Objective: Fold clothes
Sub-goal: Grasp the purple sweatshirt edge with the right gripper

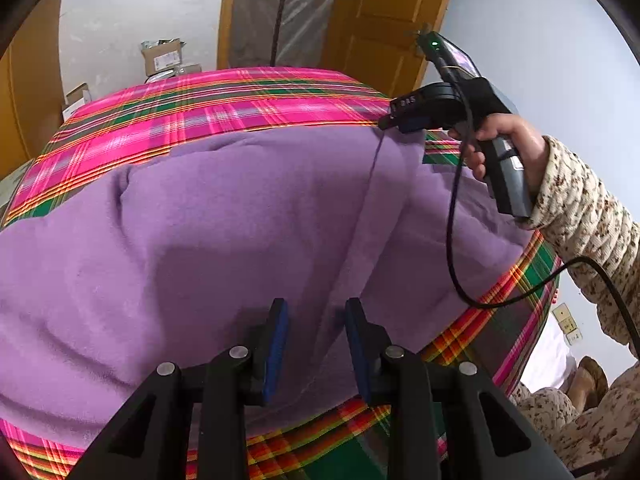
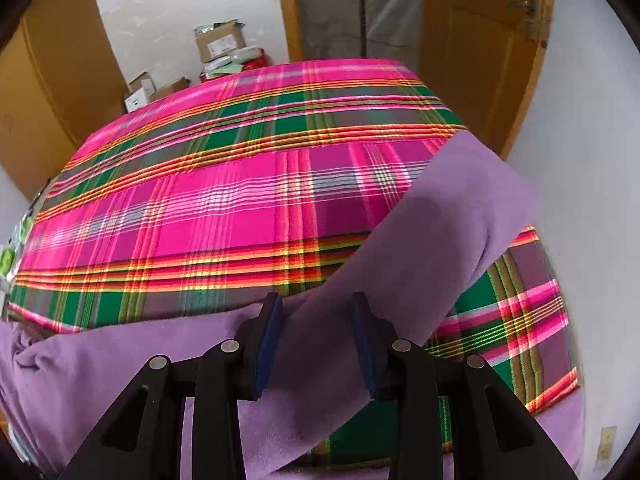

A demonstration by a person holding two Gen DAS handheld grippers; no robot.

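Note:
A purple fleece garment (image 1: 224, 232) lies spread over the pink and green plaid cloth (image 1: 224, 96) on the bed. My left gripper (image 1: 316, 308) is open just above the garment's near part, holding nothing. In the left wrist view the right gripper (image 1: 394, 120) hovers at the garment's far right edge, held by a hand in a speckled sleeve. In the right wrist view my right gripper (image 2: 316, 304) is open over a long purple sleeve (image 2: 420, 240) that runs diagonally across the plaid cloth (image 2: 224, 200); the sleeve passes between the jaws.
Cardboard boxes (image 2: 220, 42) sit on the floor beyond the bed by the white wall. An orange wooden door (image 2: 480, 40) stands open at the back right. A black cable (image 1: 452, 240) hangs from the right gripper over the garment's right side.

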